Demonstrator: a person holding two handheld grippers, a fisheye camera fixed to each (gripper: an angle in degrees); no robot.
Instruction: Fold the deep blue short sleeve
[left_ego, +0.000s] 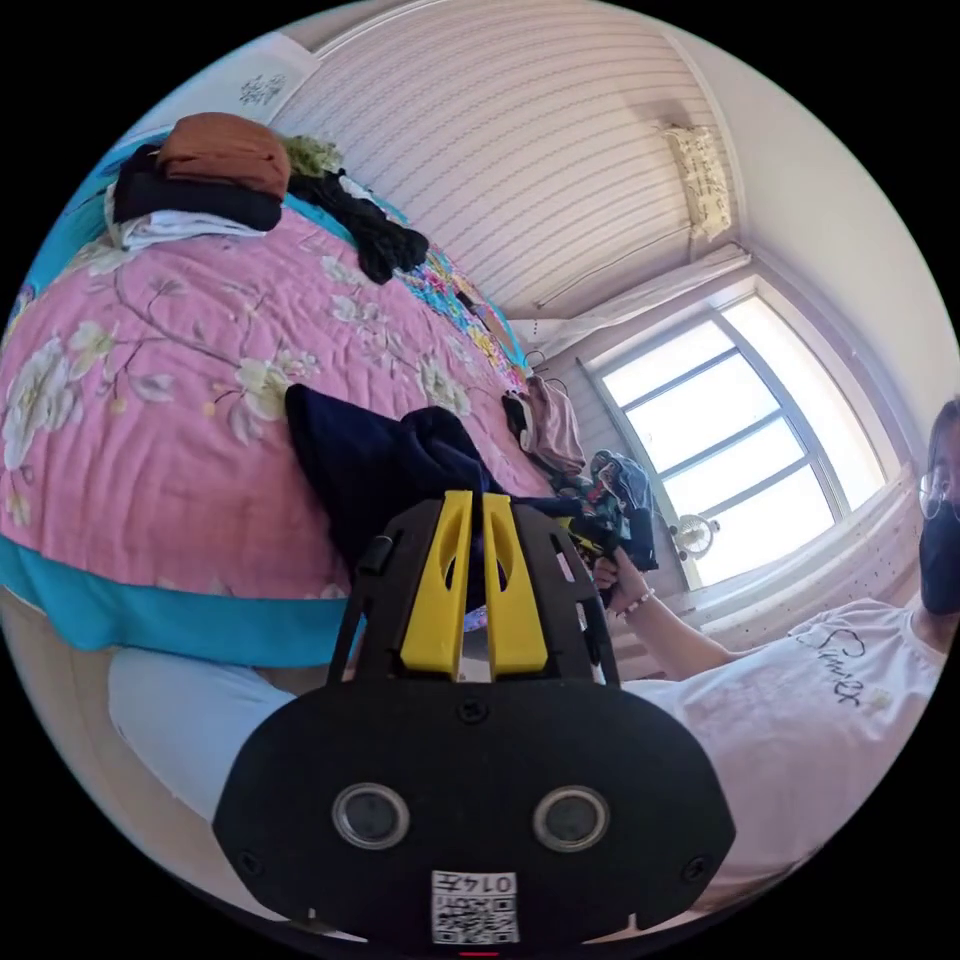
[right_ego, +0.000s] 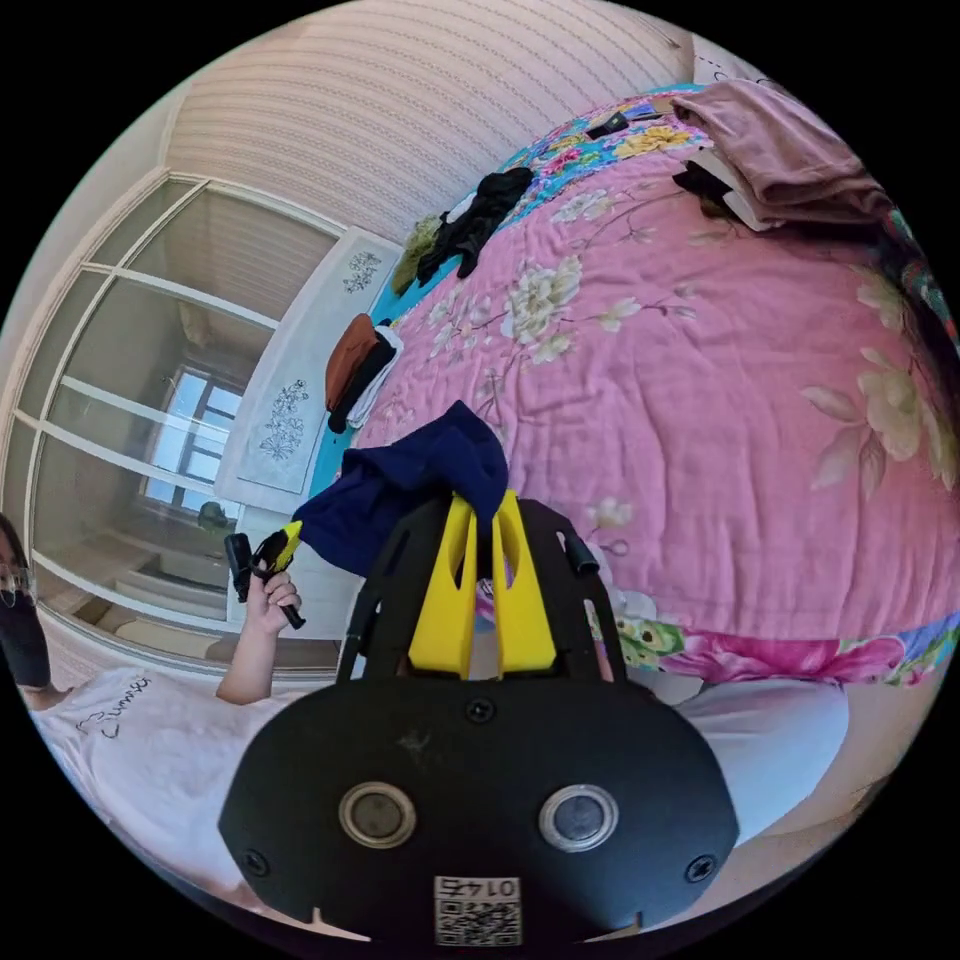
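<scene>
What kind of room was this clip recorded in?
Most likely a bedroom in a home. A bed with a pink floral quilt takes up most of the space, folded clothes are stacked on it, and a large window sits beside it. Both grippers hold the deep blue short sleeve over the bed.

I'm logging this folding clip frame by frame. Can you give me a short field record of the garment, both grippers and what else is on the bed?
garment: deep blue short sleeve, bunched and lifted over the pink floral bedspread
left gripper: left gripper, jaws closed on the blue fabric
right gripper: right gripper, jaws closed on the blue fabric
folded stack: brown and black clothes at the bed's far side
other clothes: loose black garment; mauve folded piece
fold state: not yet laid flat
</scene>
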